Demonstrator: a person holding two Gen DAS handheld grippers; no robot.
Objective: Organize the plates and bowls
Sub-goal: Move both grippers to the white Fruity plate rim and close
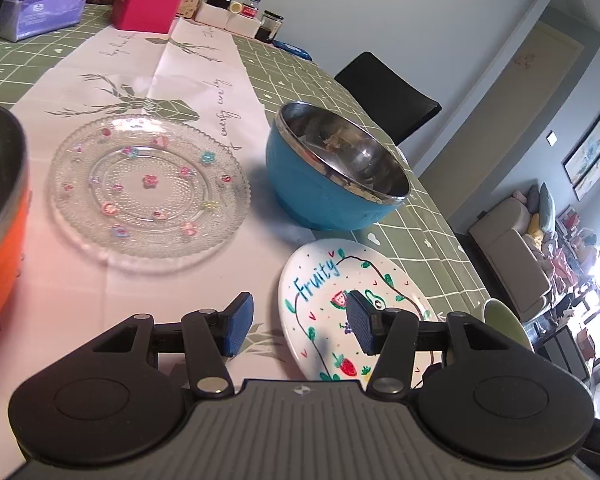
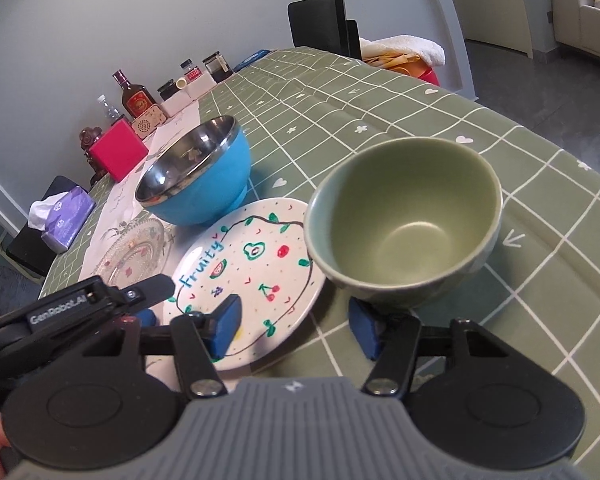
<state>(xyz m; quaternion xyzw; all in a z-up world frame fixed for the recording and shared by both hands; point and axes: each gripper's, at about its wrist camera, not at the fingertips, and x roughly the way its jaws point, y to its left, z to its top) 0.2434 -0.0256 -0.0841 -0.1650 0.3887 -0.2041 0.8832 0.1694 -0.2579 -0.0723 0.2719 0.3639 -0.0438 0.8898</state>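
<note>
A clear glass plate [image 1: 148,188] with small coloured flowers lies on the pale runner. A blue steel-lined bowl [image 1: 332,176] stands to its right. A white "Fruity" plate [image 1: 340,312] lies in front of the bowl. An orange bowl [image 1: 0,216] is at the left edge. My left gripper [image 1: 300,324] is open, its right finger over the Fruity plate's near part. In the right wrist view my right gripper [image 2: 296,328] is open and empty, just in front of the Fruity plate [image 2: 252,264] and a green ceramic bowl [image 2: 404,216]. The blue bowl [image 2: 200,176] and the glass plate [image 2: 136,252] lie beyond.
A tissue box [image 1: 40,8], pink box [image 1: 148,0], bottles and jars [image 1: 240,8] line the table's far end. A black chair [image 1: 384,92] stands beyond the table's far side. The table's edge runs close behind the green bowl [image 1: 504,320]. The left gripper shows in the right wrist view [image 2: 80,308].
</note>
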